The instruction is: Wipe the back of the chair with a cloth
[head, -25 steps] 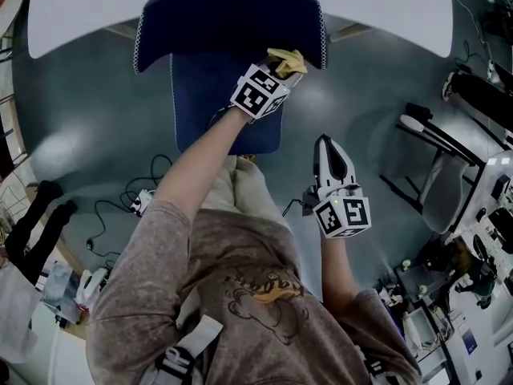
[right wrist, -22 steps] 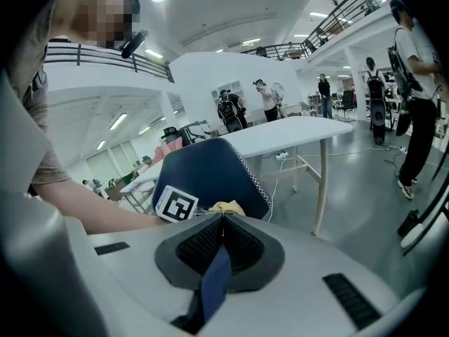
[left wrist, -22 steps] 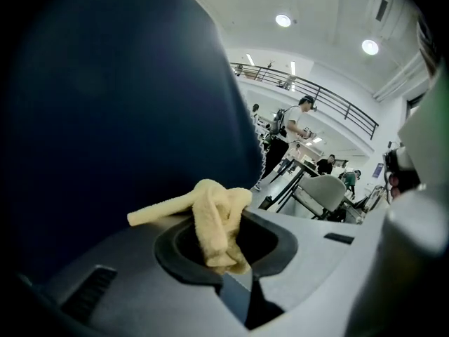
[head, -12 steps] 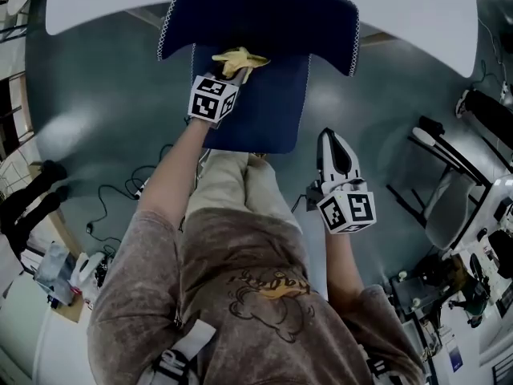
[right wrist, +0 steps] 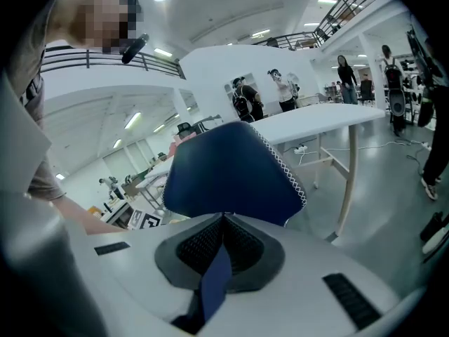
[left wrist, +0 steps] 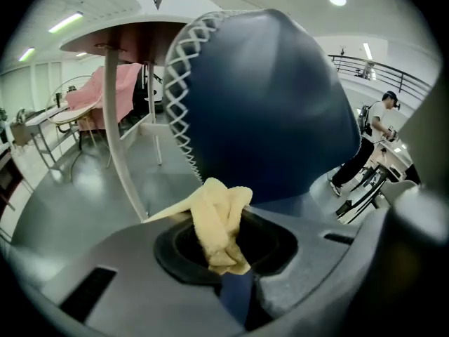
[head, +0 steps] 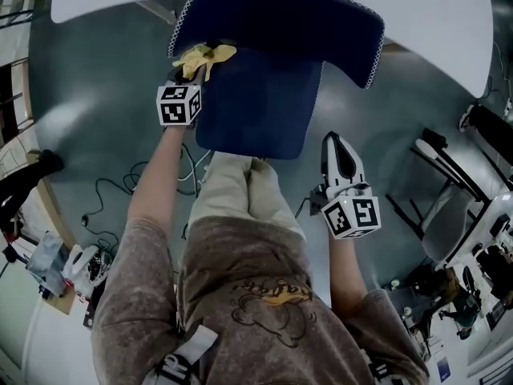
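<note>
In the head view, the chair (head: 264, 103) hid its own legs beneath the seat, and the table (head: 433, 10) beyond the chair ran off the top edge. At one end of the chair back, the cloth (head: 204, 54) covered the tips of the left gripper (head: 191, 67). In the left gripper view, the cloth's lower end lay out of sight between the clamped jaws.

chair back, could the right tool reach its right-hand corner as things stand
Probably yes. The right tool hangs shut and empty off the right side of the seat, and its own view shows the chair back straight ahead with only open air between. The cloth is in the left tool, though.
</note>
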The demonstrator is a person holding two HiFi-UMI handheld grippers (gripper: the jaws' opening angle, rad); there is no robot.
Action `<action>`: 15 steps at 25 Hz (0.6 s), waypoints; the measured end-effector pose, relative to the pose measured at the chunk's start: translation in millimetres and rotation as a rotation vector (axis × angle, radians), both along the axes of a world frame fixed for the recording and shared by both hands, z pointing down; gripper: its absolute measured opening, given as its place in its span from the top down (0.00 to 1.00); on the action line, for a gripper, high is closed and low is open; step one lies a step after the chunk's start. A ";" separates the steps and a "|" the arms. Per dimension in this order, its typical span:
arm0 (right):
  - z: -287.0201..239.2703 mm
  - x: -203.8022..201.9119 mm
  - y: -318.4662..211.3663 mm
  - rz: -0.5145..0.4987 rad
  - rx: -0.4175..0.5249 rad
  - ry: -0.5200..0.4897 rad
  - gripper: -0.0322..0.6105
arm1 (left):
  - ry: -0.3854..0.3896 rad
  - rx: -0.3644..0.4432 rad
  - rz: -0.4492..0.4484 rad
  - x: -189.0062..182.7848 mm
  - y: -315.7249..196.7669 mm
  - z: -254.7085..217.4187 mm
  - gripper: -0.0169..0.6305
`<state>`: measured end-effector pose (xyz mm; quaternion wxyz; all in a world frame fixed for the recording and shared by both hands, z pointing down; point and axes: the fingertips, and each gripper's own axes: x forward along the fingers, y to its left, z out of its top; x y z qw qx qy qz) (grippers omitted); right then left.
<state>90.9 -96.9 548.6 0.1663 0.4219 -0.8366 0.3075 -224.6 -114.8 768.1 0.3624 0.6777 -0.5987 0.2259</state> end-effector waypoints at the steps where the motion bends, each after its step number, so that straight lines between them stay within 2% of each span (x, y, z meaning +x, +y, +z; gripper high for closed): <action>1: 1.6 -2.1 2.0 -0.003 -0.004 0.002 0.91 | -0.012 -0.004 -0.013 -7.1 0.6 4.0 0.86; 5: 8.2 -5.3 8.3 -0.013 -0.019 0.008 0.91 | -0.032 -0.003 -0.045 -16.0 -11.4 19.6 0.86; 15: 18.6 5.7 14.9 0.005 -0.044 0.019 0.91 | 0.009 -0.013 -0.017 20.6 -47.1 43.2 0.86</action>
